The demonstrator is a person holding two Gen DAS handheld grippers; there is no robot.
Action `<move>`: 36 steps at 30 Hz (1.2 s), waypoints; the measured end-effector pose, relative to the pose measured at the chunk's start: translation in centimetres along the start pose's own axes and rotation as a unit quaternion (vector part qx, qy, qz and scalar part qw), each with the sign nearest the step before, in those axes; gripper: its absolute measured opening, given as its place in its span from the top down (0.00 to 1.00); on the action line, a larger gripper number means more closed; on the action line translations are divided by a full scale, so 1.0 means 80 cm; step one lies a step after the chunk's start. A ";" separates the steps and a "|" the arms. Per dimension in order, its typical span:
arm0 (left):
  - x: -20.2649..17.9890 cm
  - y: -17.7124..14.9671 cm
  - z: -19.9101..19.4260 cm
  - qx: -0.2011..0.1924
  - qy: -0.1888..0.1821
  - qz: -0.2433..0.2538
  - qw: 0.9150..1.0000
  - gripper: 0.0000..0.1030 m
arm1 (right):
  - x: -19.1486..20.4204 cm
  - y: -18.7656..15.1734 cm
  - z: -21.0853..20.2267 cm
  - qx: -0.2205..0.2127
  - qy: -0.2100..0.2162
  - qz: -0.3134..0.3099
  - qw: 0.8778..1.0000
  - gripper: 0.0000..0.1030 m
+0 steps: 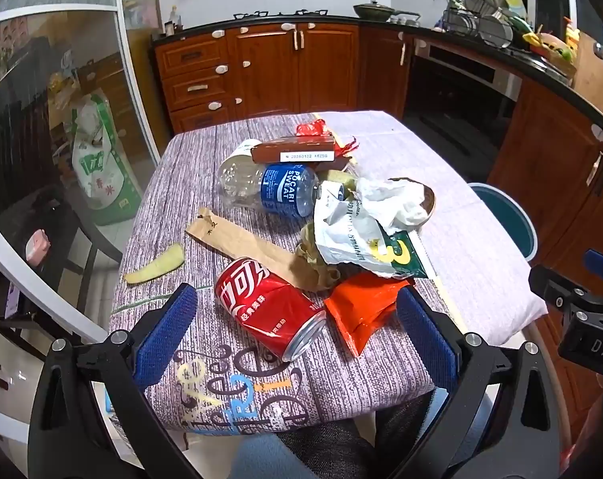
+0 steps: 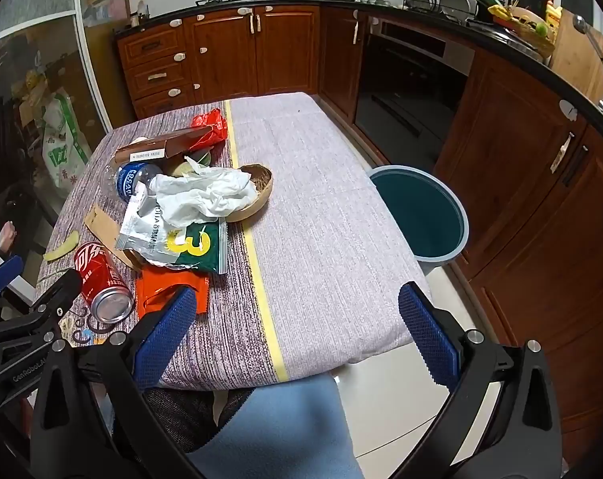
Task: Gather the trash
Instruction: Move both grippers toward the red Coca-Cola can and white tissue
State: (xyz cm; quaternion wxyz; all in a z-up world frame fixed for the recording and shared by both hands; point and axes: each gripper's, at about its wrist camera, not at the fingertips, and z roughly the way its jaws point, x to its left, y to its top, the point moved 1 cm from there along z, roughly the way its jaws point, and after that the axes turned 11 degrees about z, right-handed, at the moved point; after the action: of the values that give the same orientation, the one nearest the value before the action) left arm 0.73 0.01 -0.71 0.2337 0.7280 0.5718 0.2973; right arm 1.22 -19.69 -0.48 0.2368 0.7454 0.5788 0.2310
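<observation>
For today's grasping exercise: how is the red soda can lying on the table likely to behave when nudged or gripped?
The red can lies on its side, so it would probably roll if nudged. Its wall looks dented, suggesting thin metal that crushes easily. Probably empty and light.

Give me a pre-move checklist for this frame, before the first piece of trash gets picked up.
1. Left gripper open and holding nothing: ok.
2. Right gripper open and holding nothing: ok.
3. Red can reachable: ok; it lies on its side near the table's front edge, between the left fingers in that view.
4. Bin ready: ok; it stands on the floor to the right of the table, its mouth uncovered.
5. Path to the bin clear: ok; the right half of the table is bare.
6. Orange wrapper clear of the can: cannot tell; they lie very close.
</observation>
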 end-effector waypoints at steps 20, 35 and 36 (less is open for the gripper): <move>0.002 0.000 0.000 -0.017 0.010 0.003 1.000 0.03 | 0.004 0.006 0.000 0.000 -0.002 0.001 1.000 0.06; 0.004 -0.001 0.002 0.001 -0.004 -0.007 1.000 0.03 | 0.000 0.007 0.002 0.003 -0.005 0.002 1.000 0.06; 0.004 -0.001 0.002 0.001 -0.007 -0.009 1.000 0.03 | 0.000 0.007 0.003 0.004 -0.005 0.002 1.000 0.06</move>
State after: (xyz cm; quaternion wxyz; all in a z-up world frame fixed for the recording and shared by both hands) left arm 0.85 0.31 -0.84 0.2395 0.7248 0.5774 0.2898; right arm 1.79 -19.81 -0.32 0.2365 0.7487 0.5767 0.2255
